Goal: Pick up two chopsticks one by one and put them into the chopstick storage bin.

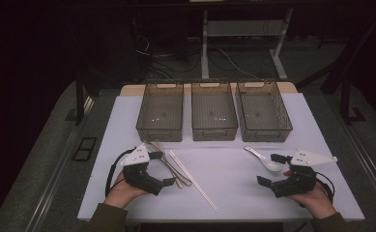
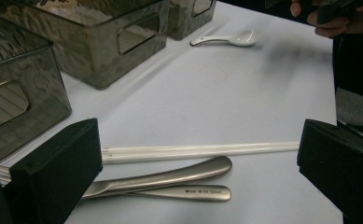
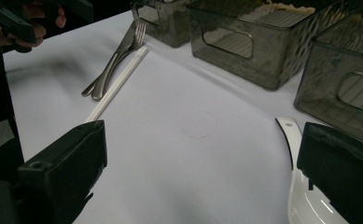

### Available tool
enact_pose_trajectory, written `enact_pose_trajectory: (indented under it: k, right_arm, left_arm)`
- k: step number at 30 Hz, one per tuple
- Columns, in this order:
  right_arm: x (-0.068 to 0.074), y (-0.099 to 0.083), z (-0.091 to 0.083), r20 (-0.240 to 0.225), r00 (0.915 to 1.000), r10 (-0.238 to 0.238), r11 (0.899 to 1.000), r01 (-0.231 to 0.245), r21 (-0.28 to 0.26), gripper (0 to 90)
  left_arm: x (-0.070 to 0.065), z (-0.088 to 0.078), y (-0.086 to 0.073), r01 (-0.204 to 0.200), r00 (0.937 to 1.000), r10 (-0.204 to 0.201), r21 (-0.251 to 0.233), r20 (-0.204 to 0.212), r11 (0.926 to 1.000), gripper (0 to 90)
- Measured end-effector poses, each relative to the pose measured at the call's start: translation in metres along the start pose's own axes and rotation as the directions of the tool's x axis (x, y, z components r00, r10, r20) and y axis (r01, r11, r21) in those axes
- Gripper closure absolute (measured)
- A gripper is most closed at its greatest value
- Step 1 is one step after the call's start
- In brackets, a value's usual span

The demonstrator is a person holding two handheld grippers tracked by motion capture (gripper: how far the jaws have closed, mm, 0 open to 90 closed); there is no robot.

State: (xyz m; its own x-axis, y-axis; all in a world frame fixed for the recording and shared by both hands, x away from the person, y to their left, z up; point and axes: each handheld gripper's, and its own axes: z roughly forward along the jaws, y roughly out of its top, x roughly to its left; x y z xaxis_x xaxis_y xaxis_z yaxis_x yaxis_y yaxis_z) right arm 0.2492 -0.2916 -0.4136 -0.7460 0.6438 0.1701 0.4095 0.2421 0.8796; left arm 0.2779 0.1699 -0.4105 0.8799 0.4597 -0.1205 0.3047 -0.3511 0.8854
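two open grippers over cutlery on a white table [image 1: 234, 188].
left gripper [image 1: 160, 169], jaws wide and empty, sits just beside the forks [image 1: 162, 153] and chopsticks [image 1: 193, 180]; right gripper [image 1: 270, 169], jaws wide, flanks the spoon [image 1: 265, 159]; three bins [image 1: 213, 110] behind.

Forks [image 1: 159, 153] and chopsticks [image 1: 193, 180] left, spoon [image 1: 265, 159] right, before bins [image 1: 214, 112]

Three bins [image 1: 214, 117], two forks [image 1: 162, 157], two chopsticks [image 1: 188, 176], one spoon [image 1: 265, 159].

White spoon [image 1: 265, 160] & chopsticks [image 1: 193, 180], silver forks [image 1: 164, 159], smoky-grey bins [image 1: 214, 116].
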Motion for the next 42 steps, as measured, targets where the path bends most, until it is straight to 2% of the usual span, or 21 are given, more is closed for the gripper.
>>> enact_pose_trajectory:
  k: [5,7,10,11,12,13,14,15,16,17,18,19,20,26,28,31,33,35,41,42]
  right_arm:
    - [-0.002,-0.001,-0.001,0.0,1.0,0.002,1.0,-0.002,-0.004,1.4]
    - [-0.003,-0.001,0.0,-0.005,1.0,0.002,1.0,-0.002,-0.004,1.4]
    - [-0.003,-0.002,0.001,-0.001,1.0,0.005,1.0,-0.005,0.002,1.4]
    - [-0.003,-0.002,0.001,-0.001,1.0,0.005,1.0,-0.005,0.002,1.4]
    - [-0.003,-0.001,0.001,-0.002,1.0,0.001,1.0,-0.001,0.007,1.4]
    - [-0.002,0.0,0.001,0.001,1.0,0.003,1.0,-0.003,0.0,1.4]
    - [-0.002,0.0,0.001,0.001,1.0,0.003,1.0,-0.003,0.0,1.4]
    - [-0.001,0.0,0.001,0.003,1.0,-0.003,1.0,0.003,0.004,1.4]
    - [-0.001,0.0,0.001,0.003,1.0,-0.003,1.0,0.003,0.004,1.4]
    - [-0.001,0.0,0.001,0.004,1.0,-0.005,1.0,0.005,0.006,1.4]
    - [-0.001,0.0,0.001,0.003,1.0,-0.001,1.0,0.001,0.006,1.5]
    - [0.0,0.0,0.002,0.003,1.0,0.001,1.0,-0.001,0.005,1.4]
    - [0.0,0.0,0.002,0.003,1.0,0.0,1.0,0.0,0.006,1.4]
    - [0.0,0.0,0.003,-0.001,1.0,-0.004,1.0,0.004,0.008,1.5]
    - [-0.001,0.0,0.003,-0.001,1.0,-0.003,1.0,0.003,0.009,1.4]
    - [-0.001,0.0,0.003,-0.001,1.0,-0.001,1.0,0.001,0.009,1.5]
    - [-0.001,0.0,0.003,-0.001,1.0,0.001,1.0,-0.001,0.009,1.5]
    - [-0.001,0.0,0.003,-0.001,1.0,0.0,1.0,0.0,0.009,1.4]
    - [-0.001,0.0,0.003,0.001,1.0,0.002,1.0,-0.002,0.011,1.5]
    - [-0.001,0.0,0.003,0.001,1.0,0.004,1.0,-0.004,0.011,1.5]
  left_arm:
    - [0.0,-0.001,0.001,0.002,1.0,-0.002,-0.001,-0.004,1.0,0.7]
    - [-0.001,0.0,0.001,0.006,1.0,-0.006,0.006,0.003,1.0,5.7]
    - [-0.005,0.002,0.003,-0.012,0.9996,0.011,0.019,0.028,0.9998,16.6]
    - [-0.006,0.004,0.004,-0.01,0.9993,0.009,0.016,0.038,0.9998,16.6]
    - [-0.007,0.005,0.005,-0.01,0.9982,0.009,0.019,0.06,0.9998,20.5]
    - [-0.008,0.007,0.005,-0.013,0.9969,0.01,0.028,0.078,0.9995,31.5]
    - [-0.009,0.01,0.005,-0.011,0.9964,0.008,0.035,0.084,0.9993,31.5]
    - [-0.011,0.014,0.005,-0.01,0.9953,0.005,0.049,0.096,0.9987,38.9]
    - [-0.011,0.014,0.005,-0.01,0.9953,0.005,0.049,0.096,0.9987,44.6]
    - [-0.012,0.016,0.005,-0.019,0.9948,0.014,0.055,0.101,0.9983,44.6]
    - [-0.014,0.018,0.005,-0.027,0.9941,0.021,0.056,0.107,0.9981,50.4]
    - [-0.015,0.019,0.006,-0.033,0.9933,0.026,0.061,0.113,0.9976,61.6]
    - [-0.016,0.021,0.006,-0.037,0.9925,0.029,0.068,0.118,0.997,66.2]
    - [-0.023,0.035,0.005,-0.055,0.9895,0.037,0.128,0.14,0.9903,88.5]
    - [-0.025,0.04,0.004,-0.059,0.9871,0.037,0.143,0.156,0.9879,88.7]
    - [-0.028,0.051,0.0,-0.078,0.9832,0.044,0.193,0.177,0.9781,88.8]
    - [-0.03,0.053,-0.002,-0.077,0.9829,0.041,0.202,0.18,0.9762,88.8]
    - [-0.034,0.059,-0.004,-0.089,0.9826,0.048,0.227,0.179,0.9699,88.8]
    - [-0.037,0.067,-0.007,-0.102,0.9826,0.058,0.251,0.176,0.9626,88.8]
    - [-0.039,0.071,-0.008,-0.11,0.9836,0.067,0.262,0.168,0.9588,88.8]
